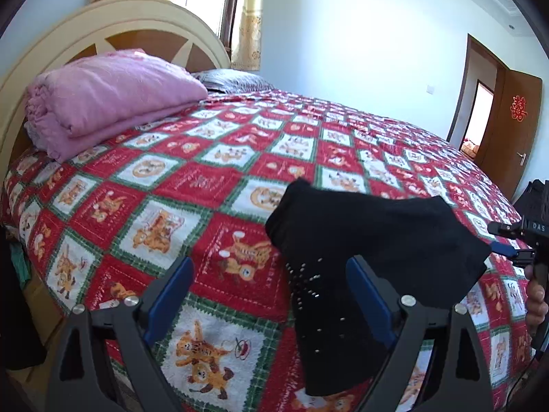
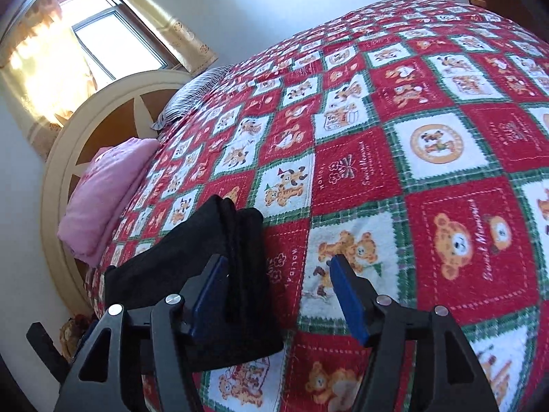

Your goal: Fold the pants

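The black pants [image 1: 377,237] lie folded into a compact bundle on the red and white checked bedspread [image 1: 192,185], near the bed's front edge. My left gripper [image 1: 271,274] is open, its right finger [image 1: 367,295] over the bundle's near part and its left finger over bare bedspread. In the right wrist view the pants [image 2: 206,240] lie at the lower left. My right gripper [image 2: 278,274] is open too; its left finger [image 2: 209,288] hangs over the cloth and no pad presses on it. The right gripper [image 1: 501,240] also shows at the left wrist view's right edge, held by a hand [image 1: 535,302].
A folded pink blanket [image 1: 113,99] lies by the cream headboard [image 1: 103,17], with a striped pillow [image 1: 233,79] behind it. A brown door [image 1: 514,120] stands open at the far right. A curtained window [image 2: 103,34] is behind the headboard.
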Motion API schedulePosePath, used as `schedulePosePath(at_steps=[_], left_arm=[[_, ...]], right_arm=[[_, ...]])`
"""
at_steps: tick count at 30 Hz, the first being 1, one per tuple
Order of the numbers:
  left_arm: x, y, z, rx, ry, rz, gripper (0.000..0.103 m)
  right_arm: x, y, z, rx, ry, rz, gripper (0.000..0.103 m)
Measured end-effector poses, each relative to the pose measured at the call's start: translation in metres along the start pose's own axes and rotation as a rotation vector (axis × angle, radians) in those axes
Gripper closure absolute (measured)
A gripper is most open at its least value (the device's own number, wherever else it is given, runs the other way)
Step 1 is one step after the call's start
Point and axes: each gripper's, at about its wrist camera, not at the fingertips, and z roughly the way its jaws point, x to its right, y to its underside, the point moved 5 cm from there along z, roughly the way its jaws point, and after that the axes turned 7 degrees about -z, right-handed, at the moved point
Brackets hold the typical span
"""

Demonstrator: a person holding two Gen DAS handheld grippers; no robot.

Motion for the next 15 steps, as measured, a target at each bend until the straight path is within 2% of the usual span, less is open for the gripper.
schedulePosePath(at_steps=[10, 15], left_arm=[[0.007, -0.008, -0.018, 0.023, -0.007, 0.004, 0.01], [0.023, -0.02, -0.045, 0.092, 0.006, 0.024, 0.004]], right_arm=[[-0.017, 0.007, -0.025, 0.013, -0.01, -0.046, 0.038], [-0.04, 0.011, -0.072, 0.095, 0.008, -0.13, 0.038]])
